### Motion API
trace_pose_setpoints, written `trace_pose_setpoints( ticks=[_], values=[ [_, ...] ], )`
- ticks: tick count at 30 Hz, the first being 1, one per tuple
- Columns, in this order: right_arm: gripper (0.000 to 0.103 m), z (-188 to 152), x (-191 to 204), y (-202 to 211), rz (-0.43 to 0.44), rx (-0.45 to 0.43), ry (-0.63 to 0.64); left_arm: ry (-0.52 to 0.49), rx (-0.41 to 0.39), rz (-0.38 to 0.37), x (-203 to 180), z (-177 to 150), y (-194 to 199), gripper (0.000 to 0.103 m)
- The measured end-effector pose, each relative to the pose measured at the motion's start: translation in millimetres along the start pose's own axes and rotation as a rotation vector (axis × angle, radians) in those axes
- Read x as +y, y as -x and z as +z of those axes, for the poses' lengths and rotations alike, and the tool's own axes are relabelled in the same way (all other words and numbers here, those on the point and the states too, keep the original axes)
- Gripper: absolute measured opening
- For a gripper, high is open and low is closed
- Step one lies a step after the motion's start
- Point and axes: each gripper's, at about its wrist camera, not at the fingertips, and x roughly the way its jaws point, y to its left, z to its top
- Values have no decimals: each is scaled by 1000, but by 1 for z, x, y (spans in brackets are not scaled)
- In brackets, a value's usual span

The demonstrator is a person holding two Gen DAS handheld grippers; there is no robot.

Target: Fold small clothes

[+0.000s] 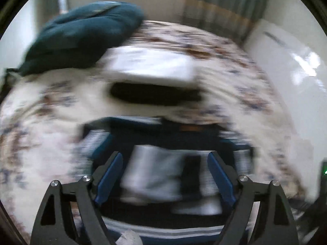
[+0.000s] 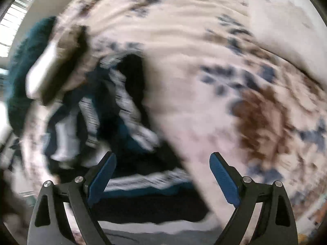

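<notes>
Both views are motion-blurred. A small striped garment in dark blue, black and white [image 1: 163,175] lies crumpled on the floral bedspread [image 1: 51,110] right in front of my left gripper [image 1: 164,161], which is open above it with nothing between its blue pads. In the right wrist view the same garment [image 2: 106,122] lies left of centre. My right gripper [image 2: 162,163] is open and empty over the garment's near edge.
A folded white item [image 1: 151,65] and a black item [image 1: 155,94] lie further back on the bed. A dark teal pillow [image 1: 81,36] sits at the far left. A curtain [image 1: 222,6] and a white wall [image 1: 296,65] stand behind and to the right.
</notes>
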Motion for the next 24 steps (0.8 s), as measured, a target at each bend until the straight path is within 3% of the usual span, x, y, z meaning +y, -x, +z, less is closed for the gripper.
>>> trace_pose_setpoints(
  ticks=[3,5,9,12,15,18,20,22,24],
  values=[
    [90,20,39,-12,59,-13,61,28,44,142,59,-16,-6,84],
    [87,33,66,-30,85,-2,94,75,86,195,94,-25,-12,84],
    [71,59,107,-82,-4,45,143,218,141,262,153,-45,-20,84],
    [5,66,119,-117,-58,115,172,323,169,263,180,-55,-28,84],
    [4,61,126,-97,-105,24,195,406,191,221,195,-61,-32,84],
    [4,55,122,-56,-114,-54,182,426,210,171,198,-61,-42,84],
    [4,54,112,-39,-141,-64,160,421,227,131,195,-60,-50,84],
    [4,55,99,-32,-222,-64,154,402,249,96,188,-59,-63,84],
    [5,58,87,-40,-258,-1,157,396,267,68,185,-58,-74,84]
  ],
)
